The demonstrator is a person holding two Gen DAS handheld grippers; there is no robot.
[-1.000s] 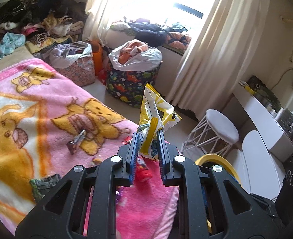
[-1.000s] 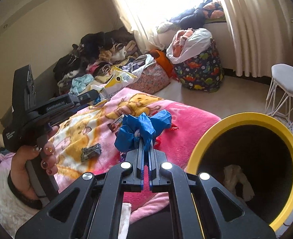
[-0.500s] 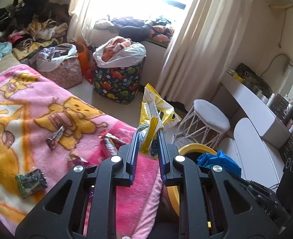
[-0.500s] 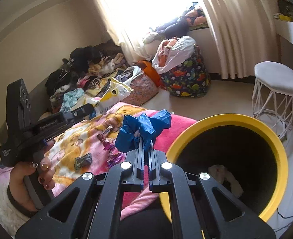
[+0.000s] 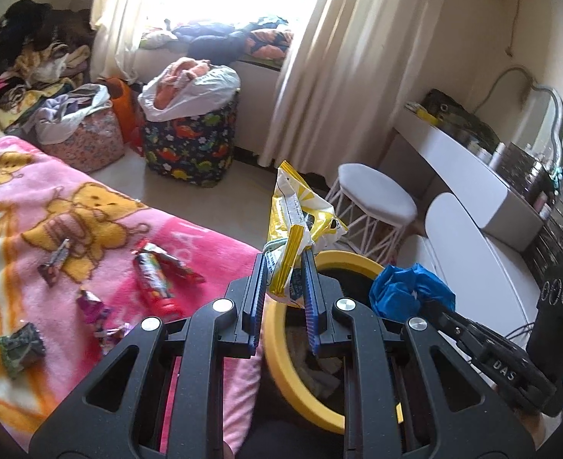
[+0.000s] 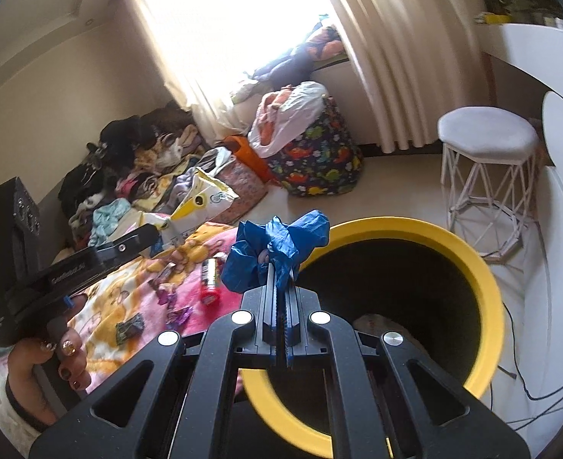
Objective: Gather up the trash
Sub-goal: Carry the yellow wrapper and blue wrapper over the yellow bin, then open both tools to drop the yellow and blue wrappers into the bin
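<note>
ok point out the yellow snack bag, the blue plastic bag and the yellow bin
yellow snack bag (image 5: 300,206), left wrist view, on its crumpled middle.
blue plastic bag (image 6: 277,252), right wrist view, on its bunched centre.
yellow bin (image 6: 487,290), right wrist view, on its rim.

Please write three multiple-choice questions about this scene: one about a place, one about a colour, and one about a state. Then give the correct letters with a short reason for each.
1. Where do the loose candy wrappers lie?
A. on the stool
B. on the pink blanket
C. on the windowsill

2. What colour is the bin's rim?
A. yellow
B. green
C. white

3. What is the right gripper doing?
A. standing open and empty
B. shut on the stool's leg
C. shut on a blue bag

Answers:
1 B, the wrappers rest on the pink blanket.
2 A, the bin is ringed in yellow.
3 C, the right gripper pinches the blue bag.
</note>
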